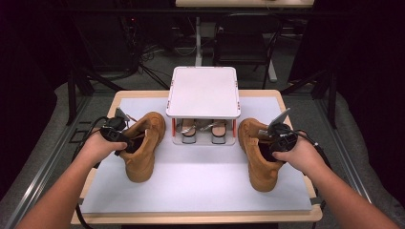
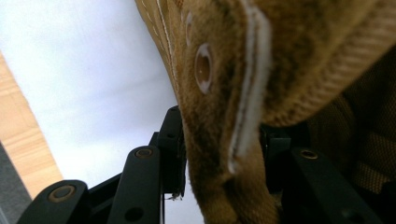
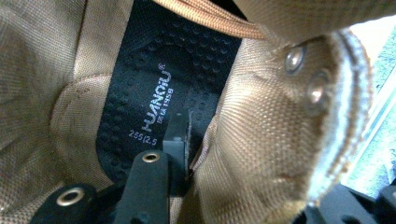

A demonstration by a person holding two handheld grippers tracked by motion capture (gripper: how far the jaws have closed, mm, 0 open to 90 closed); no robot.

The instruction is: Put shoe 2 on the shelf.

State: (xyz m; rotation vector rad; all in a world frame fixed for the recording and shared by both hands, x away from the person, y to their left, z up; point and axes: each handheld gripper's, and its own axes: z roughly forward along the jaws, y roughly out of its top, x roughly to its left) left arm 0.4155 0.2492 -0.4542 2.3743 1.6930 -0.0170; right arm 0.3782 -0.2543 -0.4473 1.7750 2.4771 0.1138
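Sandals (image 1: 204,130) under white rack (image 1: 204,91)

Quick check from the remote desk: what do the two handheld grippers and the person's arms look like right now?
Both are black two-jaw tools. The left gripper and right gripper each carry a grey three-cornered plate on top and trail a black cable. In the gripper views the jaws are flat black linkage bars with brass-coloured round rivets. The person's forearms are bare, with no sleeves, gloves or watch showing.
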